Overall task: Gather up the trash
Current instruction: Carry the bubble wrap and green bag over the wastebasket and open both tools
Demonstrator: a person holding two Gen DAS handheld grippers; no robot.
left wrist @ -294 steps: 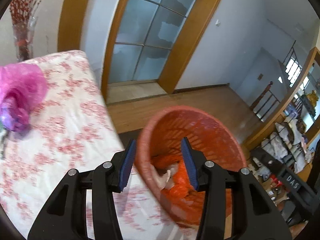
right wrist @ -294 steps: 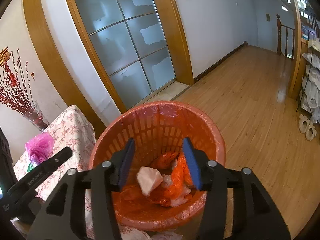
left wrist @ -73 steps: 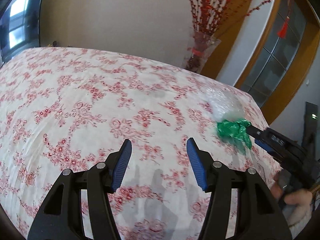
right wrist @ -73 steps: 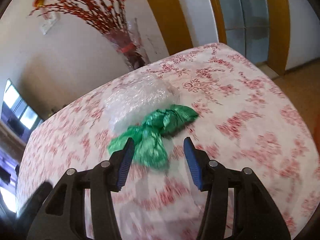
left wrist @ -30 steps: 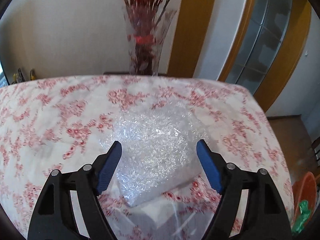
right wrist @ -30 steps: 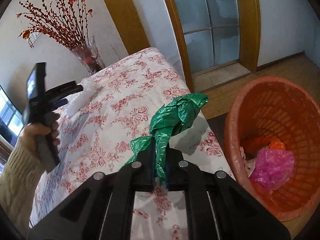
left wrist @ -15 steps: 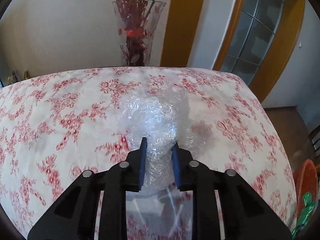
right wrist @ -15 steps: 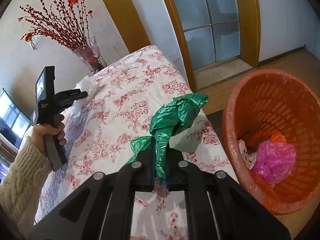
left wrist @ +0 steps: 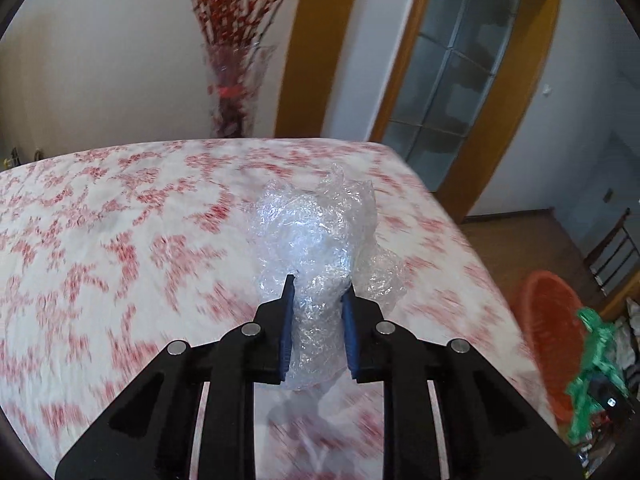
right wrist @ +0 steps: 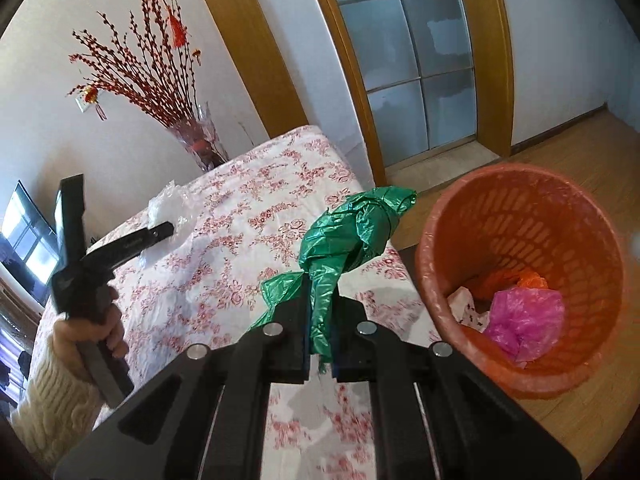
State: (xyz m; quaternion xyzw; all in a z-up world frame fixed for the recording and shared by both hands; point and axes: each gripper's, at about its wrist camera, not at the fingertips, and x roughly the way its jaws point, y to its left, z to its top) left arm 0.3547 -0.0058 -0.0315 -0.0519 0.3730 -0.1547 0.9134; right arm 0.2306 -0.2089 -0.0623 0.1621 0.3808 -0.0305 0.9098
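Bin [right wrist: 520,200] is my landmark: orange basket on the floor just past the corner of the surface [left wrist: 120,240], which wears a floral cloth. It already holds a pink bag [right wrist: 524,320] and some orange and white scraps.

My left gripper [left wrist: 316,320] has just been closing and now pinches the bubble wrap [left wrist: 316,232], wad squeezed between the blue pads. It sits well away from the bin, over the surface toward the vase [left wrist: 234,88]. Very light, crushable, no stiffness; the film is slick, so I want a fat bunch in the pads, not a loose edge. A flap hangs off on the bin side and could snag or drag.

My right gripper [right wrist: 320,344] is clamped tight on the green bag [right wrist: 352,232], held near the bin, just short of its rim. Thin crumpled plastic, weightless and floppy; gripped by the lower tail, the bulk stands above the jaws and may flop on the way over.

Hard to read: left view is motion-blurred, so I can't tell whether the wrap has cleared the cloth. The bin's base is cut off, and what lies under the pink bag is hidden. Left hand [right wrist: 96,320] shows only partly.
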